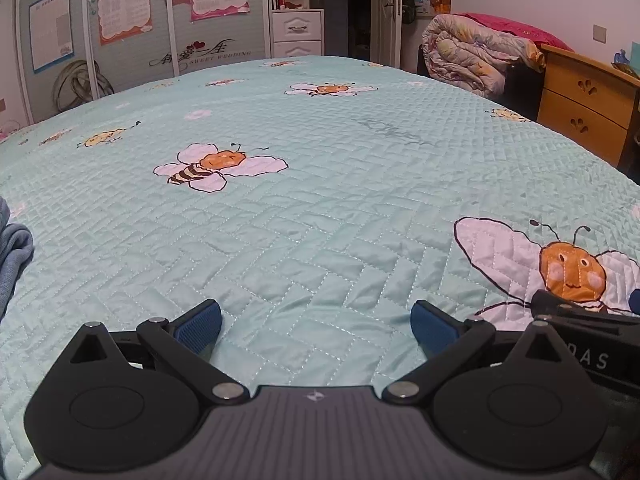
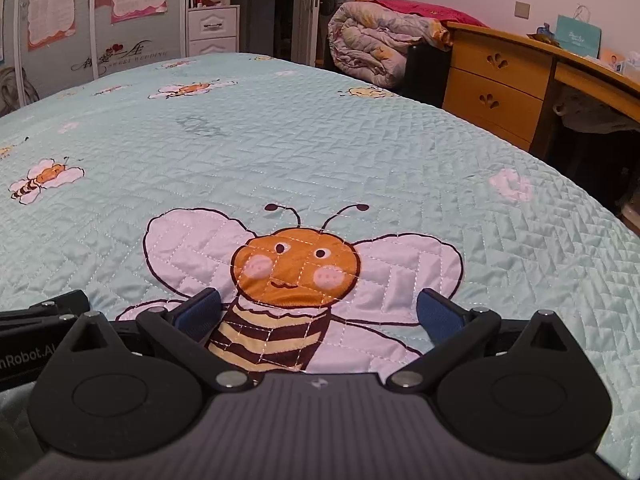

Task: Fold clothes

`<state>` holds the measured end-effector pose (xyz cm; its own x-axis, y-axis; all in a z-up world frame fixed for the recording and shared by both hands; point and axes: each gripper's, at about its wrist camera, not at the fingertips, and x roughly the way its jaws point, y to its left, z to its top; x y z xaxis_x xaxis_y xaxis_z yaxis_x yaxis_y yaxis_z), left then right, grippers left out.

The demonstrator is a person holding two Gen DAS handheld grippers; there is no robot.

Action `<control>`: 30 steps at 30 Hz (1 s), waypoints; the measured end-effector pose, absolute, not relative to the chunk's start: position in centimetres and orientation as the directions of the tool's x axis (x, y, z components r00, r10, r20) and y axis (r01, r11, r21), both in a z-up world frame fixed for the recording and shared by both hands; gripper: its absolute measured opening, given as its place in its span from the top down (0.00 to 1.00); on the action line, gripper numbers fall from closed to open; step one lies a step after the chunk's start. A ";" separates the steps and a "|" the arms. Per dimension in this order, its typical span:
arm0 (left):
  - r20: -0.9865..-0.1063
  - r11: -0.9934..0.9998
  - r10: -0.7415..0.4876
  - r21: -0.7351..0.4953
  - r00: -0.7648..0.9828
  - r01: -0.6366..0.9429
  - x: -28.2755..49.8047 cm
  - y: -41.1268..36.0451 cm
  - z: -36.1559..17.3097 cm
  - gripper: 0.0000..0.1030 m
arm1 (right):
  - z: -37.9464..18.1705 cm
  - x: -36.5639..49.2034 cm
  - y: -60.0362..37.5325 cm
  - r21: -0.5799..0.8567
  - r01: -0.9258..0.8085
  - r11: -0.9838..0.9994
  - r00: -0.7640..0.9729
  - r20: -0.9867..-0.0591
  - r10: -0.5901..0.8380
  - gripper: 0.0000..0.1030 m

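Nothing here serves as a container for clothes. Drawers in the white cabinet (image 1: 297, 32) and the wooden desk (image 2: 498, 92) are shut.

The left gripper (image 1: 316, 326) sits low over the quilt (image 1: 320, 152), level, its blue pads (image 1: 204, 322) spread wide with nothing between them. The right gripper (image 2: 318, 312) is posed the same way just beside it, fingers wide apart and empty, over a large bee print (image 2: 296, 272) on the quilt (image 2: 360, 152).

Only the left view shows the garment (image 1: 14, 252): a blue-grey knit bunched at the far left edge of the bed, well apart from both grippers. It also catches part of the right gripper's body at its right edge. The right view shows the desk top with a teal bag (image 2: 578, 36), and the left gripper's body at its left edge. Both views show a rolled duvet (image 2: 372, 48) beyond the bed.
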<state>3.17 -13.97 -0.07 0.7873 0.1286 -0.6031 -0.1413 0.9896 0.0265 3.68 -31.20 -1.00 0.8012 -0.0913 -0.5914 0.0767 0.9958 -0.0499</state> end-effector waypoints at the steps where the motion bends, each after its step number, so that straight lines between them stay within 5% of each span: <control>1: -0.603 0.990 0.128 0.026 0.787 -0.141 3.2 -14.0 -0.1 0.00 | -1.0 3.7 -31.1 -0.057 0.076 0.995 0.798 -0.595 -0.095 0.00; 30: -0.603 0.990 0.123 0.024 0.788 -0.136 3.2 -14.0 -0.1 0.00 | -0.8 4.1 -31.6 -0.042 0.075 0.996 0.789 -0.609 -0.085 0.00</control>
